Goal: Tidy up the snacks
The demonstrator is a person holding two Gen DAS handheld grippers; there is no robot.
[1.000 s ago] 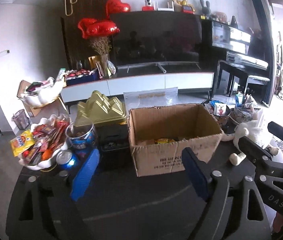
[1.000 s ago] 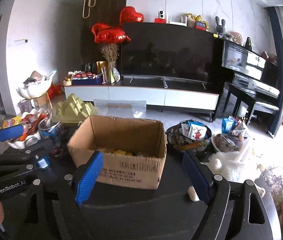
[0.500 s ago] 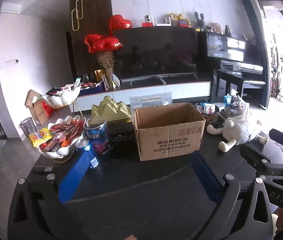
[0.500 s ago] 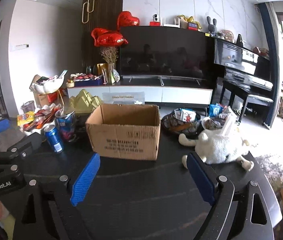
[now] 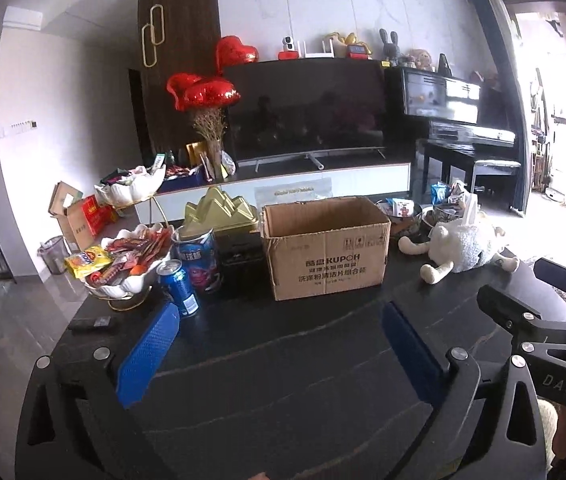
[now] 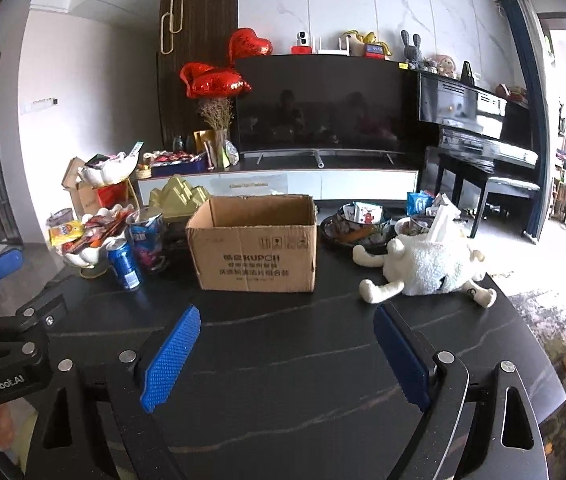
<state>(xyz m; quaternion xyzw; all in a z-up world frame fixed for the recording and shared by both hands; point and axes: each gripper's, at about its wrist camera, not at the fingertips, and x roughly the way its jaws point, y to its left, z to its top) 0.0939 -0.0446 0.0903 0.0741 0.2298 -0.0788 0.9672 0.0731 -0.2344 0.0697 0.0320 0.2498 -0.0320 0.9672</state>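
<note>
Dark black stone-look table (image 5: 283, 360) carries everything; landmark is the open brown cardboard box (image 5: 325, 248) with printed text on its front, sitting near the table's middle, flaps open, contents not visible from here. Right of the box: white plush sheep toy (image 5: 463, 248) lying on its side, apart from the box. Behind-right of the box: dark round bowl (image 6: 347, 232) with snack packets in it. Left of the box, just beside it: black case with a gold ridged lid (image 5: 223, 212). Further left of the box: tall blue snack canister (image 5: 199, 260), then white shell-shaped dish (image 5: 123, 284) piled with the loose snack packets (image 5: 123, 252), a yellow packet hanging off its left edge. Blue drink can (image 5: 179, 288) stands upright front-left of the box, in front of the canister. Small dark remote-like object (image 5: 93, 323) lies flat on the table, far left of the box. Left gripper (image 5: 279, 354): blue pads spread wide, nothing between them, well short of the box. Right gripper (image 6: 283, 354): also wide, empty, hovering over bare table in front of the box.
</note>
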